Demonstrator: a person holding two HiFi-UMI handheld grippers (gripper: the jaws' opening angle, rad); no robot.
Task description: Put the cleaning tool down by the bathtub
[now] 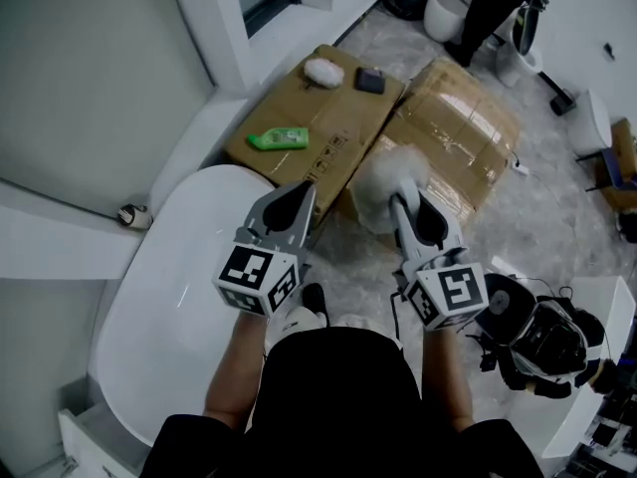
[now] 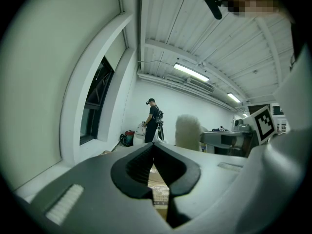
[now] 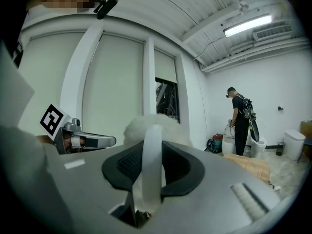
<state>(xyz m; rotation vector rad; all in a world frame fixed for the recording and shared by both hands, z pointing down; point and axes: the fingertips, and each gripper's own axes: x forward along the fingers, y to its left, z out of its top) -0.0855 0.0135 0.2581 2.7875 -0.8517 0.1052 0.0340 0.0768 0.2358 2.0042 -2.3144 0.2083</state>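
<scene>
The cleaning tool is a fluffy white brush [image 1: 383, 179] on a pale handle. My right gripper [image 1: 406, 202] is shut on that handle, and the fluffy head sticks out past the fingertips above the cardboard. In the right gripper view the handle [image 3: 150, 167] stands upright between the dark pads, with the fluffy head [image 3: 157, 125] above my right gripper [image 3: 152, 145]. My left gripper [image 1: 306, 191] hovers beside it over the bathtub's end, jaws together and holding nothing. The left gripper view shows my left gripper [image 2: 154, 146] with only a thin slit between the pads. The white bathtub [image 1: 169, 307] lies at lower left.
Flattened cardboard boxes [image 1: 453, 132] cover the marble floor ahead. On them lie a green bottle [image 1: 279, 139], a white fluffy pad [image 1: 323, 70] and a dark block [image 1: 370, 80]. A person [image 1: 493, 8] stands by toilets at the far end. Black gear [image 1: 542, 335] sits at lower right.
</scene>
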